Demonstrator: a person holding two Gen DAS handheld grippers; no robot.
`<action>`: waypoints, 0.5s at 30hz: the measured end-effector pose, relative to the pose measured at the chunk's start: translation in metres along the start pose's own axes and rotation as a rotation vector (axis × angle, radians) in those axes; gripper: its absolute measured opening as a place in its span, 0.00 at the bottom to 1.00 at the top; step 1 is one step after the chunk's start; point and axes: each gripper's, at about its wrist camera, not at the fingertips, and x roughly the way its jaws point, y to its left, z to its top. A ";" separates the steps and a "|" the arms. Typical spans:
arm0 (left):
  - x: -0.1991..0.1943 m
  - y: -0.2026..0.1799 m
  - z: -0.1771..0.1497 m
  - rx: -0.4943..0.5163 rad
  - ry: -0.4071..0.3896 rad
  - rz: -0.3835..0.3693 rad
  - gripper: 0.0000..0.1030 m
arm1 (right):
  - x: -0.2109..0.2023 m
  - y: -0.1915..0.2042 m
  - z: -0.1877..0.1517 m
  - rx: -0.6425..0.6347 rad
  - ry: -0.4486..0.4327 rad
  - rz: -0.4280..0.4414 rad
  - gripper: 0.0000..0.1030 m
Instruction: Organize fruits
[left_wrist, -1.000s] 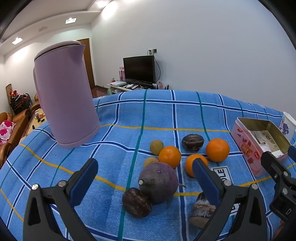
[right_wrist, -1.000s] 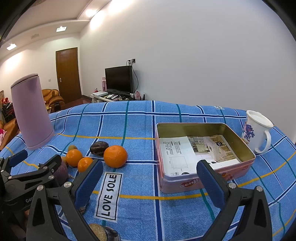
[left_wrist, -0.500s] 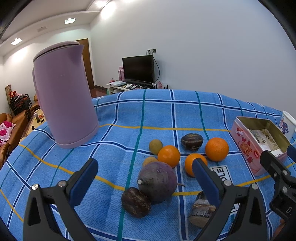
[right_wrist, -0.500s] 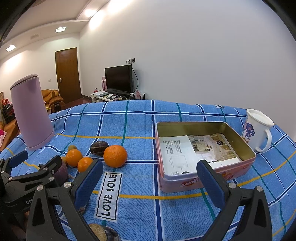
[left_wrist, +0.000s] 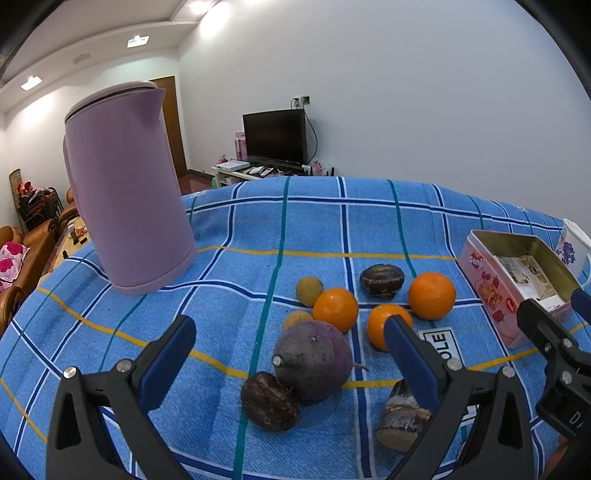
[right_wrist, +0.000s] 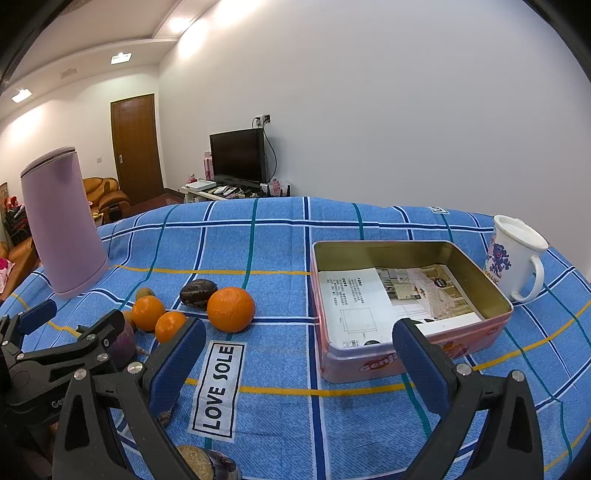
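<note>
**Both grippers hovering wide over the fruit spread**

The left gripper (left_wrist: 290, 345) is hanging above the blue checked cloth (left_wrist: 229, 229), fingers spread wide and gripping nothing. Framed between its fingers, the big purple fruit (left_wrist: 314, 360) is sitting at centre, touching a dark wrinkled fruit (left_wrist: 269, 400) at its 7 o'clock. At 12 o'clock from the purple fruit an orange (left_wrist: 335, 309) is lying, with a small yellow-green fruit (left_wrist: 309, 291) just beyond it at 11 o'clock. A second orange (left_wrist: 384, 330) is showing partly behind the left gripper's right finger; the largest orange (left_wrist: 431, 295) is lying at 2 o'clock, beside a dark brown fruit (left_wrist: 381, 280). A mottled brown fruit (left_wrist: 400, 421) is resting at 5 o'clock, partly hidden.

The right gripper (right_wrist: 299, 356) is also standing wide and holding nothing, hovering over the "LOVE SOLE" label (right_wrist: 218, 387). The pink tin (right_wrist: 413, 360), open and lined with printed paper, is sitting at 2 o'clock from it, no fruit showing inside. A white mug (right_wrist: 515, 264) is standing just beside the tin at its 2 o'clock. The lilac kettle (right_wrist: 61, 221) is standing upright at 10 o'clock, well apart from the tin.
</note>
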 end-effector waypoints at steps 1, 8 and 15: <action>0.000 -0.001 0.000 0.000 0.000 0.000 1.00 | 0.000 0.000 0.000 0.000 0.000 0.000 0.99; 0.000 0.000 0.000 0.000 0.001 0.000 1.00 | 0.000 0.000 0.000 0.002 -0.002 0.000 0.99; 0.000 0.001 0.000 0.000 0.001 0.000 1.00 | 0.000 0.000 0.000 0.002 -0.002 0.000 0.99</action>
